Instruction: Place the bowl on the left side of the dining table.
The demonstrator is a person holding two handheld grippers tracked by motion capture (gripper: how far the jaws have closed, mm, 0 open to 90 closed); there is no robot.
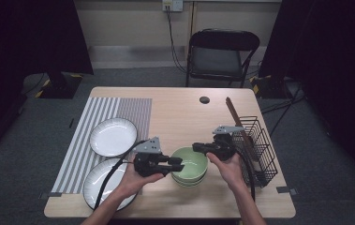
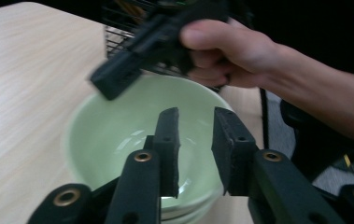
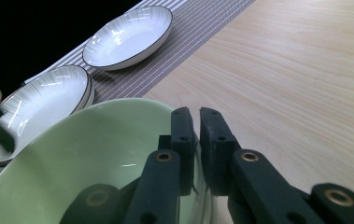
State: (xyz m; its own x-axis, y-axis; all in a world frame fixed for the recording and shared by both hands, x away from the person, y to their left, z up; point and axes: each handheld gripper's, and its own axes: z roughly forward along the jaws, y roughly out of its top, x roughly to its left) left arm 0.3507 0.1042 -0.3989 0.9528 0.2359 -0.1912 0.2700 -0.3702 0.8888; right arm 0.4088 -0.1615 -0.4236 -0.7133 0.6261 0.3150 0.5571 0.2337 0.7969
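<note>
A stack of pale green bowls (image 1: 190,165) sits on the wooden tabletop (image 1: 184,112), toward the near edge and between the two hands; the top green bowl (image 2: 132,135) is empty and glossy. The left hand-held gripper (image 1: 177,164) reaches in from the left with its jaws over the near-left rim of the stack; in the left gripper view its jaws (image 2: 198,149) stand apart with a clear gap, one pad inside the bowl and one outside, released and not pinching the rim. The right hand-held gripper (image 1: 197,148) comes from the right, held in the right hand (image 1: 231,166); in the right gripper view its jaws (image 3: 197,144) are nearly together with the bowl's thin rim (image 3: 118,105) running in between them, so it appears clenched on the rim of the top bowl. To the left, a striped placemat (image 1: 119,110) carries a white plate (image 1: 113,136) farther back and a second white plate (image 1: 102,185) at the near edge, partly under the left forearm. At the right edge stands a black wire rack (image 1: 259,150) with brown chopsticks (image 1: 236,117) leaning in it. A black folding chair (image 1: 222,54) stands beyond the tabletop.
</note>
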